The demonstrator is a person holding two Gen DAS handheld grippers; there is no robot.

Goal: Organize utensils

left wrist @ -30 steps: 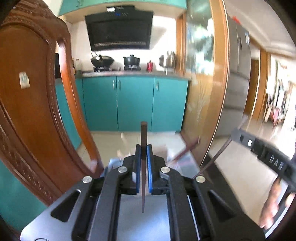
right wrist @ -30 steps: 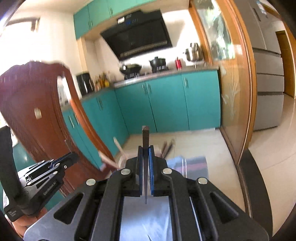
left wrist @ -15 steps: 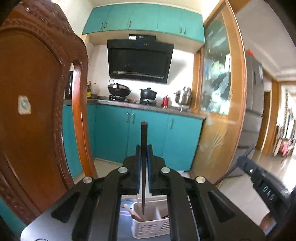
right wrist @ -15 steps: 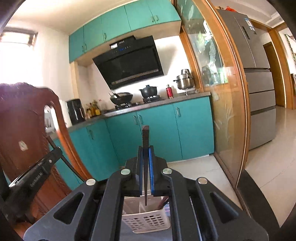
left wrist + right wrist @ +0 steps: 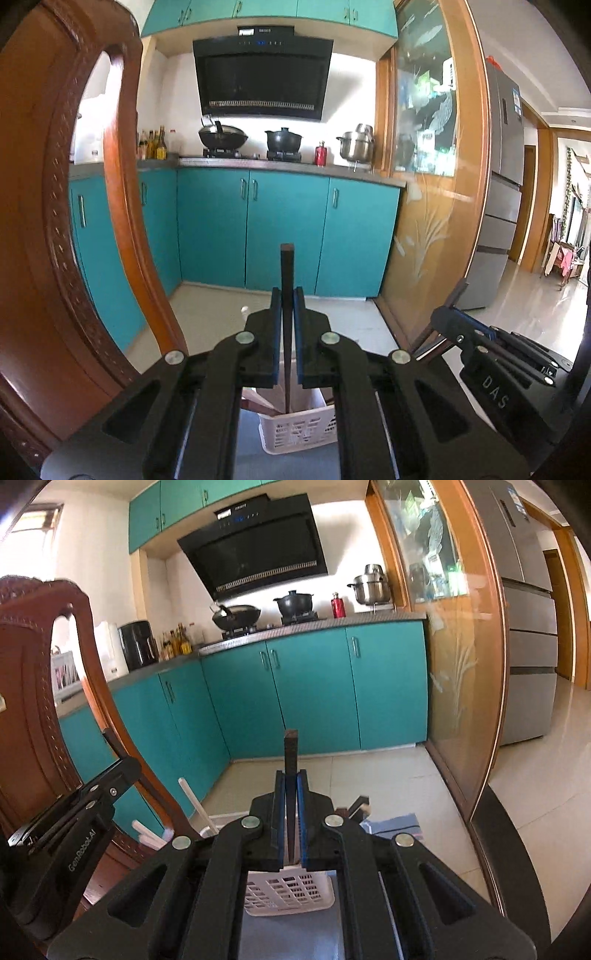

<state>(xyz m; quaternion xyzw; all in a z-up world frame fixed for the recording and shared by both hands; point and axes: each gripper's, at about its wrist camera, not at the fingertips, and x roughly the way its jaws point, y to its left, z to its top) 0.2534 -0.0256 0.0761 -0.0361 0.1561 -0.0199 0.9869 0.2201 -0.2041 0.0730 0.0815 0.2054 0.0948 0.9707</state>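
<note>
Your left gripper and right gripper fingers are each clamping a dark chopstick upright, thick end up, tip toward the white basket below.

Glossy carved wooden chair, white perforated plastic basket, dark matt wooden chopstick, shiny steel pot

Left tool: matte black linkage arms, silver round screws, blue pads. Right tool: identical build; white "DAS" and "GenRobot.AI" lettering on housings.
</note>
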